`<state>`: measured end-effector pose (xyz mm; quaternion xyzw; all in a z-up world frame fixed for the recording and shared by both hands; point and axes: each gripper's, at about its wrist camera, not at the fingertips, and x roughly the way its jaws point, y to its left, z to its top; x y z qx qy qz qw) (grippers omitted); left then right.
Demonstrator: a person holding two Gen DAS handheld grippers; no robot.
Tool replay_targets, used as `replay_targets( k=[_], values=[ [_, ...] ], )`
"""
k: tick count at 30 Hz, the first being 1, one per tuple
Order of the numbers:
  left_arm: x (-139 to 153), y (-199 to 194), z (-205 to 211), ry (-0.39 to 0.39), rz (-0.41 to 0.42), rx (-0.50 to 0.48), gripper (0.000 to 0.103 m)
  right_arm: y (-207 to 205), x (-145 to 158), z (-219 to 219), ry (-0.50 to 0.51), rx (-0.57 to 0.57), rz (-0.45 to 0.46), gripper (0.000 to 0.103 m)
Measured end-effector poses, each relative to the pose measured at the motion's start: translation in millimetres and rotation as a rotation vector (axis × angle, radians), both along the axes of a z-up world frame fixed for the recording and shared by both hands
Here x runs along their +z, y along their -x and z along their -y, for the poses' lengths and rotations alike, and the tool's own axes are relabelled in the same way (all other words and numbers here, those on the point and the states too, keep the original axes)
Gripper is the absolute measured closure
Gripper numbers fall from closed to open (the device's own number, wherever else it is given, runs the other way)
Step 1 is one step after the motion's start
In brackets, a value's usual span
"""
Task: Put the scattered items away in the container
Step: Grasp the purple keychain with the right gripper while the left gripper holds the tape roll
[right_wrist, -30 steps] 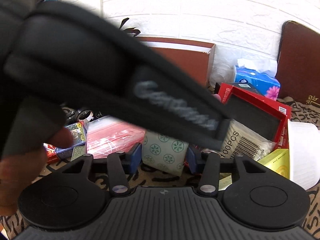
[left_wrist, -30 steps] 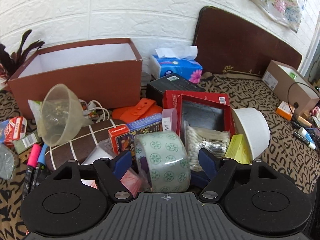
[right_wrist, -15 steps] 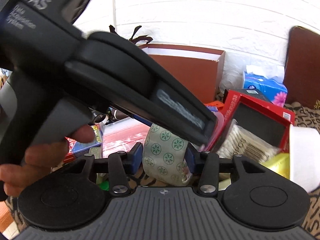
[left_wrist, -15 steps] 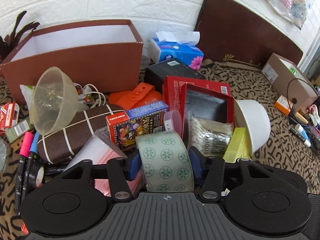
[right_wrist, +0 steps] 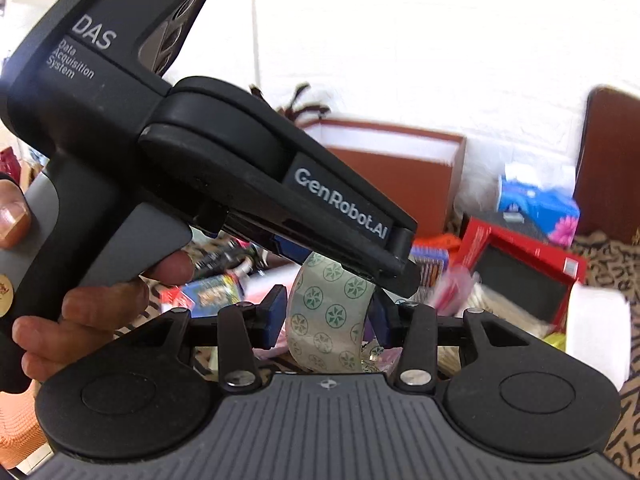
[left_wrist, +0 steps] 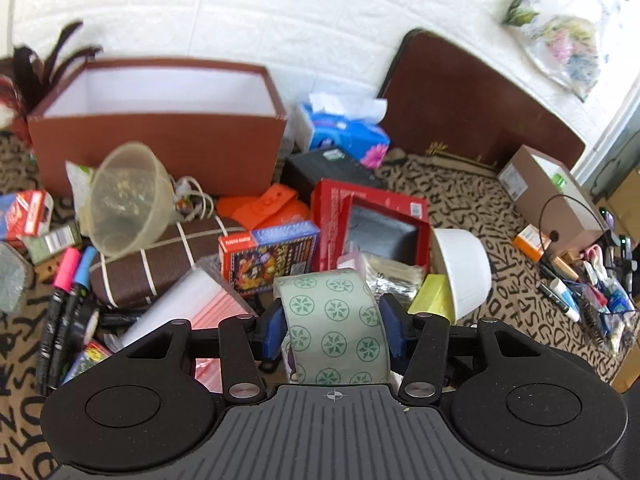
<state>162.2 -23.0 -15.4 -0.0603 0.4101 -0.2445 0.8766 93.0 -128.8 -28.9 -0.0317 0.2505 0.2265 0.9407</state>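
The tape roll (left_wrist: 332,320), a wide ring of glossy pale-green tape printed with dark green pinwheel rosettes, is held off the clutter, in front of and well apart from the brown container (left_wrist: 160,148). The left gripper (left_wrist: 332,330) has just been closing its jaws, and its blue pads now press the roll's two flat sides. In the left wrist view the roll's lower part is hidden behind the gripper's ribbed black body. From the right wrist view the left gripper's matte black shell crosses the picture and covers the top of the roll. The right gripper (right_wrist: 325,316) has its pads against the same roll lower down; the contact on the left side is hard to make out. A hand (right_wrist: 80,312) wraps the left gripper's grey handle, partly cut off by the edge. The container is an open rectangular cardboard box with smooth brown walls and a white lining; its floor cannot be seen. Before it lie a translucent plastic funnel-shaped bowl (left_wrist: 124,200) on its side, a brown padded case (left_wrist: 160,264) with white stripes, a card box (left_wrist: 268,260), a red box (left_wrist: 372,224) with a dark inside and a tipped white bowl (left_wrist: 460,268). A crinkled clear packet (left_wrist: 392,276) is half hidden behind the roll. A letter-printed tan cloth (left_wrist: 480,200) covers the surface.
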Motion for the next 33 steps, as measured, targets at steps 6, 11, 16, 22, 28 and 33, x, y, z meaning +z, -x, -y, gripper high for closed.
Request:
replay_targets(
  k=[6, 11, 16, 22, 28, 33],
  values=[
    [-17, 14, -12, -0.01, -0.062, 0.054, 0.057, 12, -17, -16, 0.039, 0.044, -0.03, 0.05],
    [-35, 27, -36, -0.029, -0.053, 0.122, 0.056, 12, -28, -26, 0.069, 0.037, -0.047, 0.037],
    [-32, 34, -47, -0.064, -0.018, 0.164, 0.054, 26, -37, -9, 0.022, 0.039, -0.063, 0.036],
    [-39, 34, -60, -0.113, -0.039, 0.202, 0.051, 14, -31, 17, 0.05, -0.012, -0.098, 0.051],
    [-45, 39, -66, -0.116, -0.04, 0.199, 0.05, 7, -49, -4, 0.113, 0.076, -0.132, 0.052],
    [-51, 39, -64, -0.116, -0.068, 0.18, 0.05, -1, -55, -1, 0.115, 0.065, -0.138, 0.051]
  ],
)
